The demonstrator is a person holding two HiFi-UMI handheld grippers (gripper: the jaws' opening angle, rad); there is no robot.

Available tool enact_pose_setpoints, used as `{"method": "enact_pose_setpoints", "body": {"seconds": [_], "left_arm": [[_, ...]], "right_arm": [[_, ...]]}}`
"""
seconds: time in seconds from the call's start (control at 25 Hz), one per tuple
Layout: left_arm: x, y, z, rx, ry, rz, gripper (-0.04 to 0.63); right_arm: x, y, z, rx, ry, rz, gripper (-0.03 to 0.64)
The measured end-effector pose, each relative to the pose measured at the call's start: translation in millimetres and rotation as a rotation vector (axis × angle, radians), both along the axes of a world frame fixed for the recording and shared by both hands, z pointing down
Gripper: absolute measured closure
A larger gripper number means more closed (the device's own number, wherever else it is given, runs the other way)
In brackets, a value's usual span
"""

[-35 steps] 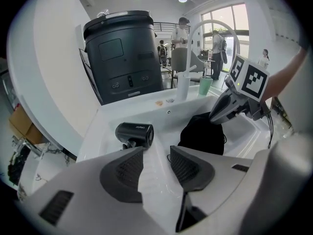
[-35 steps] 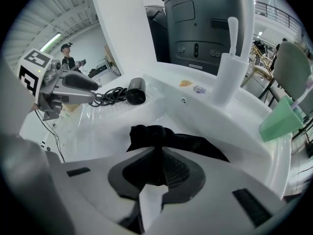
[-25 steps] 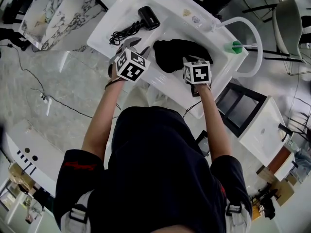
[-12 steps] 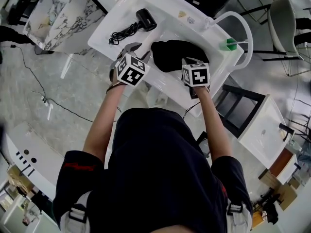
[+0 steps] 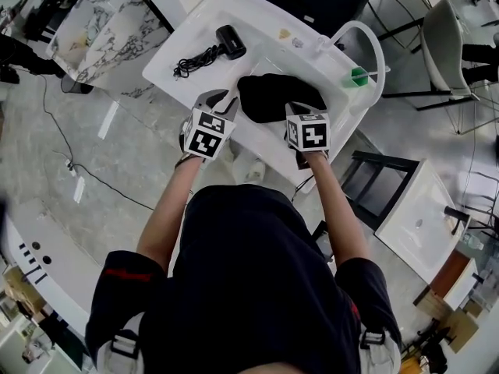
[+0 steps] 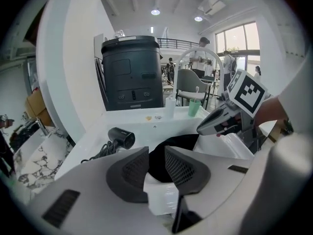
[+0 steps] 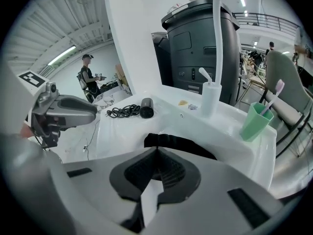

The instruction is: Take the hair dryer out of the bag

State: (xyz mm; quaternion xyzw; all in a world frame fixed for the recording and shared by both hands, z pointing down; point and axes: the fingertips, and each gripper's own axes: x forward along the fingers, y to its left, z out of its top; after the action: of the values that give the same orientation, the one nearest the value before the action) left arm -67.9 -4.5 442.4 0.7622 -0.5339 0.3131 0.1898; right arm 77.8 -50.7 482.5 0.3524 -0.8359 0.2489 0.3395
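Black hair dryer (image 5: 231,41): already out of the bag; it lies on its side on the left end of the washstand (image 5: 195,29) top, toward the back edge.
Cord (image 5: 195,57): coiled just beside the dryer, on the side of the left edge.
Bag (image 5: 269,96): slumped at the middle of the washstand, near its front edge.
Change, left gripper (image 5: 222,100): it has drawn back toward the front edge. Its jaws have just been closing and now stand partly apart, with nothing between them.
Change, right gripper (image 5: 300,109): it has likewise pulled back. Its jaws are pressed together, and the bag's near edge shows right at the tips. Whether a fold is caught cannot be told.
Unchanged: dryer, cord and bag lie where they lay a second ago.
Meaning for the task: judged complete in substance; both tools appear to be retiring.
Dryer against the left fingers (image 6: 183,168): well apart, beyond them and to the left, untouched.
Dryer against the right gripper: farther off still, past the bag's far left side.
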Motion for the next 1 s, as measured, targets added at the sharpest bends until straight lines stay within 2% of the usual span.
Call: {"method": "enact_pose_setpoints", "body": {"seconds": [0.2,0.28,0.44,0.64,1.0], "left_arm": [[15,14,-17,0.046,0.092,-0.034,0.559],[19,19,-22,0.063,0.123,-0.043,0.568],[21,29,-32,0.088,0.145,-0.063,0.578],[23,39,-46,0.115,0.181,-0.072,0.58],[-11,60,-84,0.215,0.195,-0.119,0.58]], "right_arm": [[-3,7,-18,0.027,-0.074,-0.009,0.581],[-6,10,-28,0.049,-0.107,-0.017,0.581],[-12,10,-49,0.108,-0.167,-0.026,0.58],[-23,12,-73,0.167,-0.196,-0.048,0.58],[-55,37,-112,0.227,-0.248,-0.071,0.581]]}}
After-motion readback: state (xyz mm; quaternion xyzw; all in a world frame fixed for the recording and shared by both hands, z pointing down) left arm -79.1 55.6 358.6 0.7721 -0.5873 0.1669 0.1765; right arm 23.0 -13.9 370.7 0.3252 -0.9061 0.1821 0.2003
